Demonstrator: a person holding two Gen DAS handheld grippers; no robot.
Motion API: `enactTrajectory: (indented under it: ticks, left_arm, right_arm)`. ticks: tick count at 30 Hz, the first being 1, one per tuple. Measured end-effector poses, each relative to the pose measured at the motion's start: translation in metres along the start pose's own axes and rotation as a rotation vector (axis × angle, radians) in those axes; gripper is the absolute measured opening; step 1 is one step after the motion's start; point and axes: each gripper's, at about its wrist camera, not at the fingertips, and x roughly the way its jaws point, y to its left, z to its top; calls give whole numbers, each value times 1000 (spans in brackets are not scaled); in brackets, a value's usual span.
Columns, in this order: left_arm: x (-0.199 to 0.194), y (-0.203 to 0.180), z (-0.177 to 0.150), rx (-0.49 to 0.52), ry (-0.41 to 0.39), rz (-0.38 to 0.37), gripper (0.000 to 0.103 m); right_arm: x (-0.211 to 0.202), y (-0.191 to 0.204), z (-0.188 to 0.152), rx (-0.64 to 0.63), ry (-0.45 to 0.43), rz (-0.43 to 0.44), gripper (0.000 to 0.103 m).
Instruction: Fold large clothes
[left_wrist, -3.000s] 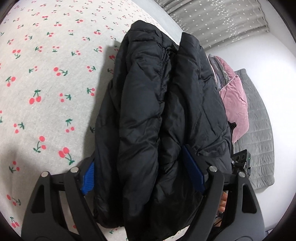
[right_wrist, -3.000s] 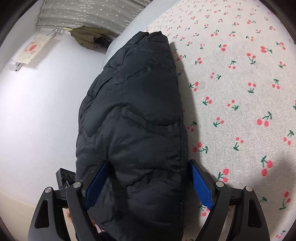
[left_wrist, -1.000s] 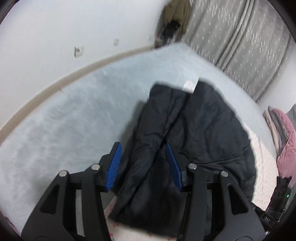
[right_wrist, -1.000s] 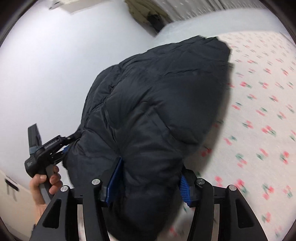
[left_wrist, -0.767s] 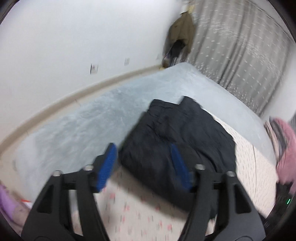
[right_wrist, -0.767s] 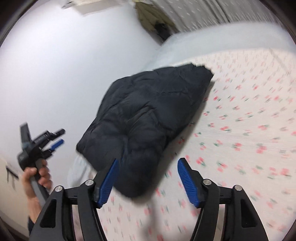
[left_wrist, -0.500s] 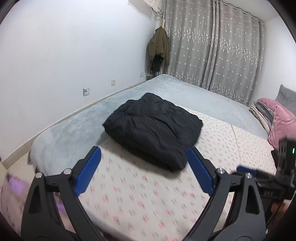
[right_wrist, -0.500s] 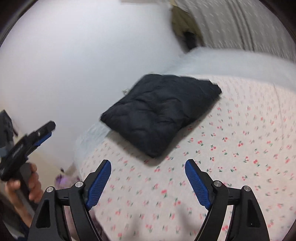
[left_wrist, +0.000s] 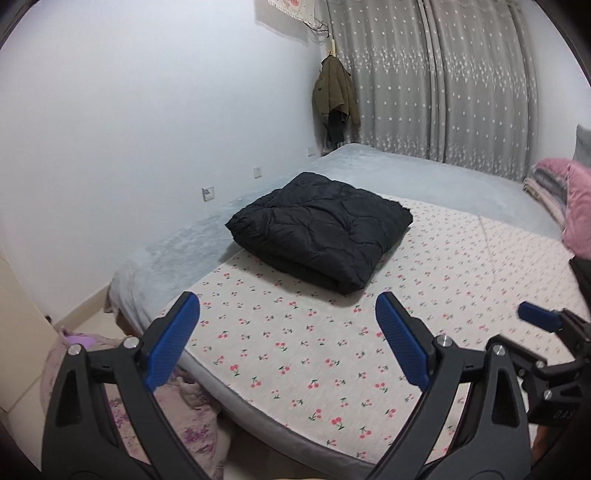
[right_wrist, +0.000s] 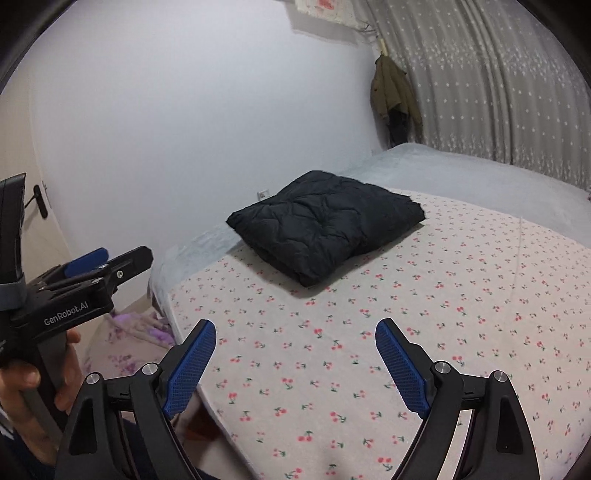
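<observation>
A folded black quilted puffer jacket (left_wrist: 321, 230) lay at twelve o'clock on the cherry-print bed sheet (left_wrist: 295, 343); grey starred curtains (left_wrist: 461, 92) behind. Both the left gripper (left_wrist: 288, 336) and right gripper (right_wrist: 295, 362), jaws just opening, stood spread and empty. "GenRobot.AI" marked the left one.

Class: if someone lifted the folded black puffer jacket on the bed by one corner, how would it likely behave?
The black puffer jacket looks puffy and quilted, so it is probably light for its bulk. Its soft stacked layers would likely sag and unfold. The smooth shell may slip in a shallow pinch.

black jacket (left_wrist: 321, 236): released, folded on bed | both hand-held grippers: jaws just opened, empty, well back
</observation>
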Motion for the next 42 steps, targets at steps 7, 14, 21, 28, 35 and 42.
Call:
enactTrajectory:
  ticks: [7,14,21,28,35,42]
  left_arm:
    - [-2,-15,-24,-9,32,40,96]
    - [-10,-18,-25,-2,-18,70,100]
    - [-7,-17,-25,-14,-2,59,102]
    - [-3,-20,-27,-1,10,67,102]
    - [-2,-17,-27,-17,20,66,102]
    - [-5,-22,-27,-6,4,76,102]
  right_arm:
    - [6,-3,-9,-45,37,-25,93]
    - [-1,0,-13,-79,-18,-69,103]
    - [-2,-5,-11,-43,-30,-61,103]
    - [0,-3,-14,-49,-36,-70,103]
    - [2,-6,-13,-27,-37,-66,103]
    - [5,-2,-14,-37,-33,-89,103]
